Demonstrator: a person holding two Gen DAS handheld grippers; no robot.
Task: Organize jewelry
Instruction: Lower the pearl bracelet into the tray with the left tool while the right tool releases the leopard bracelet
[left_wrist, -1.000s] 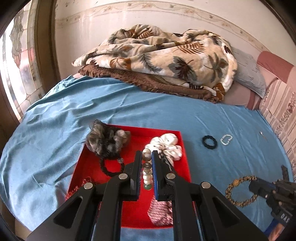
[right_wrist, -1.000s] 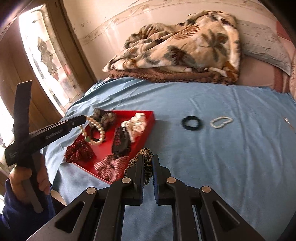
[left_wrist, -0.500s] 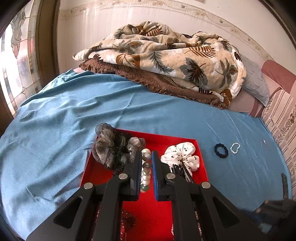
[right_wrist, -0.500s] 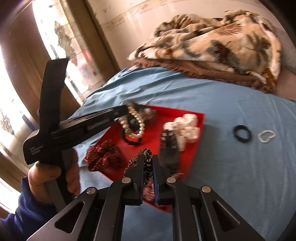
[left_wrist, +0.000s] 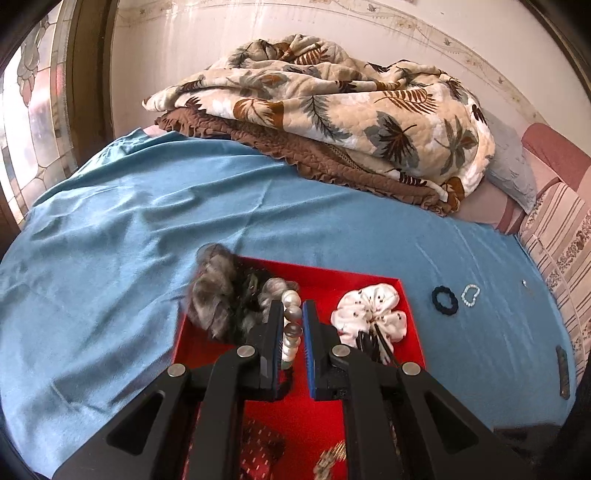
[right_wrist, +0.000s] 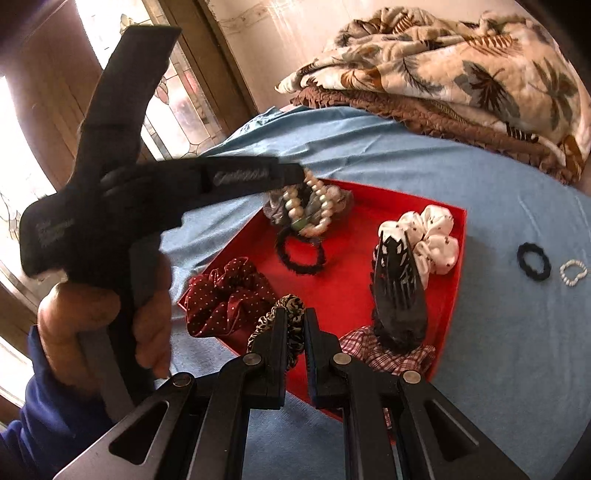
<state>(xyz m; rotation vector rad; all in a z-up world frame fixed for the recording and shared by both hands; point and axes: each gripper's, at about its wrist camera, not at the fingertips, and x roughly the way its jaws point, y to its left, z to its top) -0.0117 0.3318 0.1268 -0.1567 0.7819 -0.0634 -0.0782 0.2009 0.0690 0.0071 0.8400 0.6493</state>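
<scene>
A person's left hand (right_wrist: 99, 325), fist round the handle, tilts the left gripper (left_wrist: 293, 314) down over the red tray (right_wrist: 452, 266), pinching a pearl bracelet (right_wrist: 314, 206); the right gripper (right_wrist: 295, 314), likewise angled downward, clamps a leopard-print scrunchie (right_wrist: 291, 308) above the tray's near edge

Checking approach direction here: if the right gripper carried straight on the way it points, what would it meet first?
Probably the floor of the red tray, in the bare patch beside the black hair clip. Depth is unclear. The right gripper is holding a leopard-print scrunchie.
</scene>
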